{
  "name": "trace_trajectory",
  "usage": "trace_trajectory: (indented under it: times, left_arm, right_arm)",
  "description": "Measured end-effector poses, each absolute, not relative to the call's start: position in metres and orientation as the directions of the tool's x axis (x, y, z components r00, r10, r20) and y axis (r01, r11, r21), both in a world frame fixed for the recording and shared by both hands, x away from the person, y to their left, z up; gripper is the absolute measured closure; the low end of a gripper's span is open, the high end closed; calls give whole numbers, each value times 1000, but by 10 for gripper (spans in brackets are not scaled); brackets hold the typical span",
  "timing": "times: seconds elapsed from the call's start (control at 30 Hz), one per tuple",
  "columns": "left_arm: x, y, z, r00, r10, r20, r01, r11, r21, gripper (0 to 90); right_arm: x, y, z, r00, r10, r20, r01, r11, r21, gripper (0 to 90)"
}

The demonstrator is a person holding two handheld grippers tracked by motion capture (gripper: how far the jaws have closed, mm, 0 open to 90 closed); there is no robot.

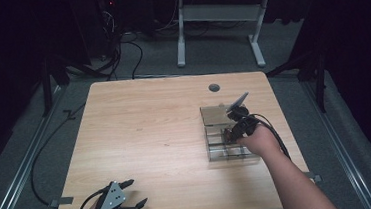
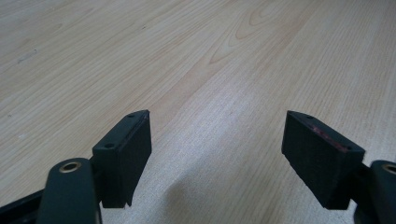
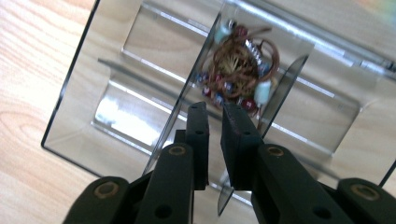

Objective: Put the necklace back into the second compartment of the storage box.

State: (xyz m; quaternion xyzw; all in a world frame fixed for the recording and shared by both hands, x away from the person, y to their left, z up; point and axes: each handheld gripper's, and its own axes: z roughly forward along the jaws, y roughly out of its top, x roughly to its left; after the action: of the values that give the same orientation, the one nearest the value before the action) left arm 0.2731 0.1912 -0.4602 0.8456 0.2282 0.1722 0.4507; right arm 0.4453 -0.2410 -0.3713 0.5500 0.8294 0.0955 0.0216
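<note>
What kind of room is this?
Probably a lab or workshop. A plain wooden table stands on grey carpet, cables snake over the floor behind it, and another desk's white legs stand further back.

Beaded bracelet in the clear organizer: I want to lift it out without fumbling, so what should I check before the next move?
1. Beaded bracelet lies uncovered in one compartment of the clear organizer: ok.
2. Right gripper points at the bracelet, tips just short of it: ok.
3. Right jaws wide enough to take it: not ok; only a slim gap, nothing between them.
4. Divider beside the jaws untouched: cannot tell.
5. Left gripper open over the bare table, away from the organizer: ok.
</note>
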Motion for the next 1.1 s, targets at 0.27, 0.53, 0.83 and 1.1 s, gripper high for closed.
trace_trajectory:
  times: [0.27, 0.53, 0.83, 1.1]
  left_arm:
    - [273, 191, -460, 836, 542, 88, 230, -492, 840, 246]
    - [273, 192, -460, 835, 544, 88, 229, -488, 842, 245]
    - [273, 192, -460, 834, 545, 87, 229, -485, 844, 246]
    - [273, 192, -460, 833, 546, 86, 229, -483, 845, 245]
  right_arm:
    - [427, -244, -370, -389, 918, 79, 915, 374, 154, 845]
    - [408, -246, -364, -372, 924, 90, 922, 357, 148, 846]
    - [391, -247, -362, -384, 918, 95, 918, 368, 147, 843]
    - [375, -252, -366, -365, 925, 104, 926, 348, 147, 817]
